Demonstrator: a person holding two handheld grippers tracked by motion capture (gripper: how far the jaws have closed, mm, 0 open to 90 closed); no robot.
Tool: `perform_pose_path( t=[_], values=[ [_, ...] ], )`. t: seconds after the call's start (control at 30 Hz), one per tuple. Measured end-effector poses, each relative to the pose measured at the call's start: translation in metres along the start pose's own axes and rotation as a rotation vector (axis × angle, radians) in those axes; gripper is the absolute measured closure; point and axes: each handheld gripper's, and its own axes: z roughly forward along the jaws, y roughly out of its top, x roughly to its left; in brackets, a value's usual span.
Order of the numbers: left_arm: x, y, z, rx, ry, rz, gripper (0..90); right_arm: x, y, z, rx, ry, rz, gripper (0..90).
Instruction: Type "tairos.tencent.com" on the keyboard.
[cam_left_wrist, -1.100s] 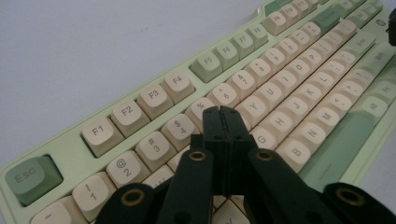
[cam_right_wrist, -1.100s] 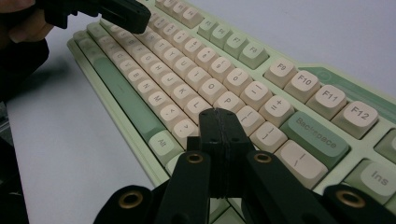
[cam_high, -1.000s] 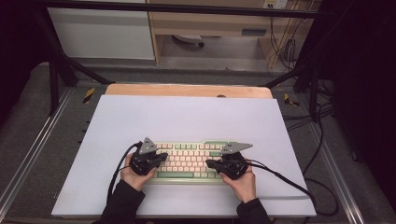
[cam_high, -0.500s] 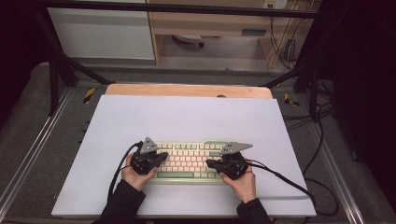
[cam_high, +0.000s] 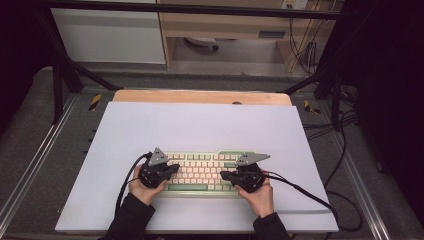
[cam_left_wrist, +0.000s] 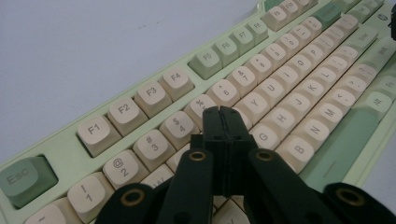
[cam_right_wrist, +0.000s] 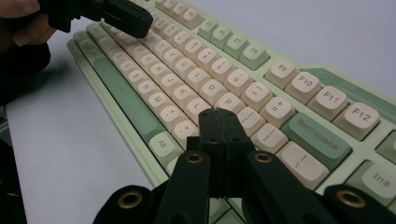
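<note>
Practically nothing has shifted over the last second: in the high view both hands sit where they did in the two earlier pictures, and the keyboard (cam_high: 202, 172) lies in the same spot on the white bench (cam_high: 200, 125), near the person's edge and square to it.

Left tongs (cam_high: 172, 169) hang over the left half of the keys, and the left gripper view shows the two black jaws pressed flat together with nothing between them, their tip (cam_left_wrist: 222, 112) over the patch around the 5, T and G keys. Right tongs (cam_high: 225, 175) mirror that over the right half; the right gripper view shows them pressed together as well, empty, tip (cam_right_wrist: 218, 113) near the P and bracket keys, with the Backspace key (cam_right_wrist: 315, 135) just to one side. The left tongs (cam_right_wrist: 123, 16) show at the top left of that view too.

Whether either tip actually rests on a keycap or floats just above it is hard to tell from these angles.

Judging by the stillness, the work looks like key pressing with closed tips, and this is a pause between strokes: no key appears pushed down, so the next press has not begun.
</note>
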Motion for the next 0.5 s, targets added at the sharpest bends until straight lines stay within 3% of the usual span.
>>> perform_pose_path(
  t=[0.5],
  values=[
    [0.002,-0.005,-0.018,-0.017,-0.01,-0.007,90.0,0.0,0.001,-0.001,-0.006,0.002,0.008,90.0]
  ],
)
